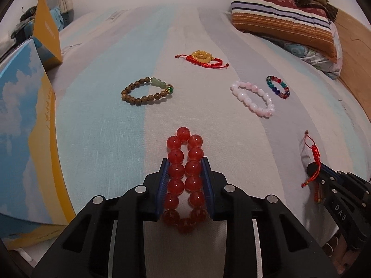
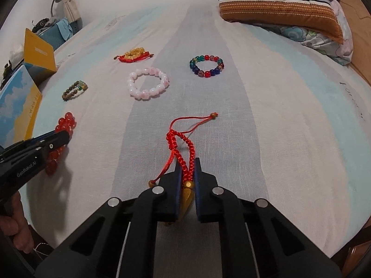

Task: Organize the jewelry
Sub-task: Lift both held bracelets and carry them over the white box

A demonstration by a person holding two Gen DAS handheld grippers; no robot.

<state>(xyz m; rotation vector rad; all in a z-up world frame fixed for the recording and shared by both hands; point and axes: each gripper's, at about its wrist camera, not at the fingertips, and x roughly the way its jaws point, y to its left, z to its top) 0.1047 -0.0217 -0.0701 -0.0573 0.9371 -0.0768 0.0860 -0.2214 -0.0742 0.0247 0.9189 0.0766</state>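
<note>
left gripper (image 1: 185, 162): jaws clamped on red bead bracelet (image 1: 184, 178), squeezed flat on the bedsheet (image 1: 231, 139).
right gripper (image 2: 187, 162): closed tight on red cord bracelet (image 2: 183, 148), near bed edge.

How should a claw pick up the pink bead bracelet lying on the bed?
The pink bead bracelet lies flat and open as a ring on the bedsheet, apart from the other bracelets. Probably best to come down from above with the claw astride both sides of the ring, squeezing it flat, as the left claw does with the red bead bracelet.
</note>
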